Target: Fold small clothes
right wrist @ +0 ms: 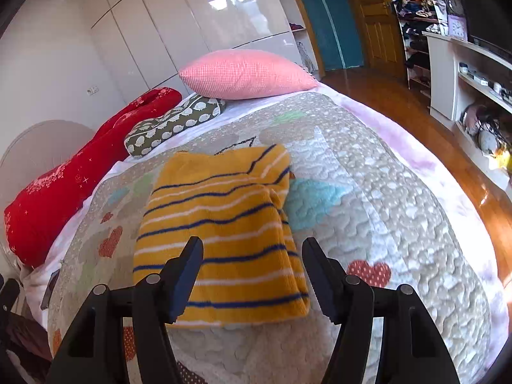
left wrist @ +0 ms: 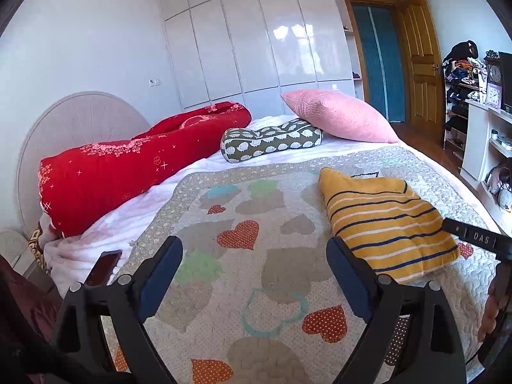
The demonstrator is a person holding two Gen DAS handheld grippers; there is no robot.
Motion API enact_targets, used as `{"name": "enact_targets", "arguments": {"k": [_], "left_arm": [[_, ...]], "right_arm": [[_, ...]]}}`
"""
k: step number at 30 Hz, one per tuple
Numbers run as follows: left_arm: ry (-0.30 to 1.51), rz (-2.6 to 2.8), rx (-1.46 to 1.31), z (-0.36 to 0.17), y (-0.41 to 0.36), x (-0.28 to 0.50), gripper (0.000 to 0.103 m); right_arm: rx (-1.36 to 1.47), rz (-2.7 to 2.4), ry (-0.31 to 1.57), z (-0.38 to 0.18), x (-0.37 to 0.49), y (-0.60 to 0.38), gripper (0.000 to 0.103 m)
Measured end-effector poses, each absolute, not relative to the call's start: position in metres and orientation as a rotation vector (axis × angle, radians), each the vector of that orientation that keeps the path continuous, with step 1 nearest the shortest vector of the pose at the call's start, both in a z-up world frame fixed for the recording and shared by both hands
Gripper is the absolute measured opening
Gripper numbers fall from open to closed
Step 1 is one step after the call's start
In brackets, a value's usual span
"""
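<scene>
A small yellow garment with navy and white stripes (left wrist: 384,220) lies folded flat on the heart-patterned quilt (left wrist: 249,256). In the left wrist view it sits to the right, beyond my left gripper (left wrist: 256,249), which stands open over bare quilt with nothing between its fingers. In the right wrist view the same garment (right wrist: 220,233) lies straight ahead. My right gripper (right wrist: 252,249) is open above its near edge, and the pads do not press on the cloth. Part of the right tool (left wrist: 476,238) shows at the right edge of the left wrist view.
A red rolled duvet (left wrist: 128,166), a green patterned bolster (left wrist: 272,139) and a pink pillow (left wrist: 339,115) lie at the far side of the bed. A phone (left wrist: 104,267) rests by the left edge. White shelves (right wrist: 464,73) and wooden floor (right wrist: 400,102) lie to the right.
</scene>
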State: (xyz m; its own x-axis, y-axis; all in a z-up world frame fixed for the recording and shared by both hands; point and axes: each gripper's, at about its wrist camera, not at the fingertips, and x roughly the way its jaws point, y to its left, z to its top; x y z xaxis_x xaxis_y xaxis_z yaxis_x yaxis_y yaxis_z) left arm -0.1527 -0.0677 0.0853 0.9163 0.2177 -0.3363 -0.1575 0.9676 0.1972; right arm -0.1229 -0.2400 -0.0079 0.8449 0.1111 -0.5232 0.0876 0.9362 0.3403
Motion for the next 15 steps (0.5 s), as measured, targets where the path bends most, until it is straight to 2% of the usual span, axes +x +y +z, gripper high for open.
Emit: {"name": "enact_targets", "arguments": {"k": [8, 15], "left_arm": [[0.341, 0.177, 0.175, 0.090, -0.076, -0.171, 0.091], [0.270, 0.195, 0.153, 0.096, -0.077, -0.190, 0.091]], "right_arm": [[0.417, -0.010, 0.574, -0.036, -0.168, -0.237, 0.070], [0.370, -0.072, 0.529, -0.035, -0.199, -0.232, 0.070]]}}
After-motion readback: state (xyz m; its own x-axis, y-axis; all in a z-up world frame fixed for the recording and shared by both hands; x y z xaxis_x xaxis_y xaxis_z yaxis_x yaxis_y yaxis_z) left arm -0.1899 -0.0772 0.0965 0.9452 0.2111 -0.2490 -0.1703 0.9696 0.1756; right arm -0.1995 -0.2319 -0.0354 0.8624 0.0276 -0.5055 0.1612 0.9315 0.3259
